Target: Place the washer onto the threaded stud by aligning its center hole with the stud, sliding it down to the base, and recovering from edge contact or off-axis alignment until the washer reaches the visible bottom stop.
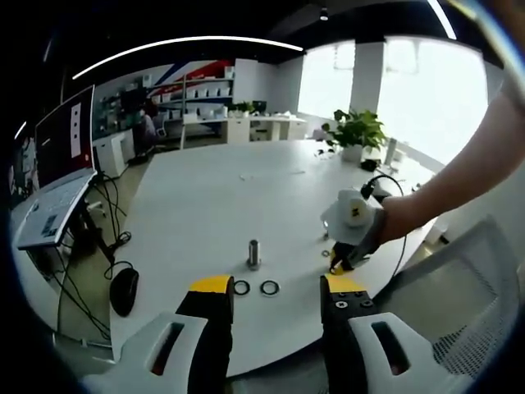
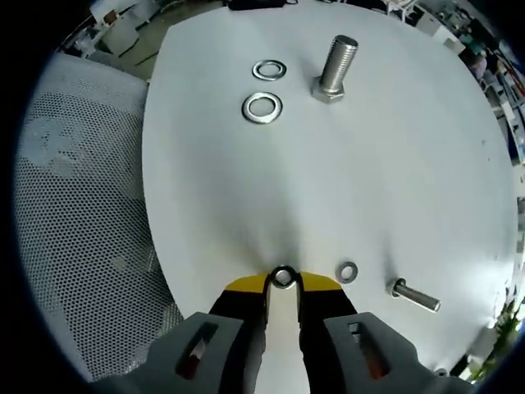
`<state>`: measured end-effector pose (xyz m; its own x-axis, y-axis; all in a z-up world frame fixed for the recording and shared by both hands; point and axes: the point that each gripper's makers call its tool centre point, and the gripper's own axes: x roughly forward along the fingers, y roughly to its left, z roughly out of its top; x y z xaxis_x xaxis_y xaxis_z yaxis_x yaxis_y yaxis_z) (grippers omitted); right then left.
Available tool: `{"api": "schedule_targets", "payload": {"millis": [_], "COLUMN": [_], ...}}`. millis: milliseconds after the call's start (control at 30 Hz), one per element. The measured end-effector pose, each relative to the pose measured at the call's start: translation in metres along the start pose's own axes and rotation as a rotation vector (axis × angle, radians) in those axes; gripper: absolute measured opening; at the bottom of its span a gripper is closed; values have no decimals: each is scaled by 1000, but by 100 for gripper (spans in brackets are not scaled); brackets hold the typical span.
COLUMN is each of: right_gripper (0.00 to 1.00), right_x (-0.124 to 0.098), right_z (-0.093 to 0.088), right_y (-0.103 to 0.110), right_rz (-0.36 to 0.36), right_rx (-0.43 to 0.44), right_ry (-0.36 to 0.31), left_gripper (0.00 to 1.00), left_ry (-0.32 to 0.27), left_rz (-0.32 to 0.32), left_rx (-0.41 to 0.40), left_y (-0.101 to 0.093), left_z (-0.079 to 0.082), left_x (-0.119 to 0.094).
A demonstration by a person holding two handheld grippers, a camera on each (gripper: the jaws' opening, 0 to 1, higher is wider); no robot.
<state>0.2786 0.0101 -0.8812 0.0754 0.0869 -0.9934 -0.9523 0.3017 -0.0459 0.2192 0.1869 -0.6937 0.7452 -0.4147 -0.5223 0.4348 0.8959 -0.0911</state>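
Most of the white table [image 2: 394, 189] is bare. Near one edge the upright threaded stud [image 2: 335, 69] rises with two washers [image 2: 262, 107] flat just beside it. Further along that edge a small washer [image 2: 348, 272] and a lying bolt [image 2: 415, 296] sit near the right gripper [image 2: 283, 283]. A mesh chair [image 2: 82, 213] crowds the edge.

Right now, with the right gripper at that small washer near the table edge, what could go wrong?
1. The right gripper pinches the small silver washer only at its yellow tips; it may slip out when lifted.
2. The upright threaded steel stud stands across the white table, so a long carry risks an off-axis arrival.
3. A small loose bolt and another small washer lie close by and could get knocked.
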Motion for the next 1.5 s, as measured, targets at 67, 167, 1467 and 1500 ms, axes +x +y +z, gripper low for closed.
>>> {"api": "schedule_targets", "payload": {"millis": [67,167,1467,1500], "right_gripper": [15,16,16,16], "right_x": [0,-1,-1,-1], "right_z": [-1,-1,-1,-1], "right_y": [0,1,0,0], "right_rz": [-8,-15,-11,-11], "right_rx": [11,-7,83,84], "right_ry": [7,10,10,10], "left_gripper": [40,40,40,40], "left_ry": [-2,1,-17,-16], "left_rz": [-2,-4,-3,-2], "left_rx": [-1,1,-1,-1], "left_y": [-1,-1,-2,-2], "left_z": [1,0,3,3], "left_x": [0,0,-2,-2]}}
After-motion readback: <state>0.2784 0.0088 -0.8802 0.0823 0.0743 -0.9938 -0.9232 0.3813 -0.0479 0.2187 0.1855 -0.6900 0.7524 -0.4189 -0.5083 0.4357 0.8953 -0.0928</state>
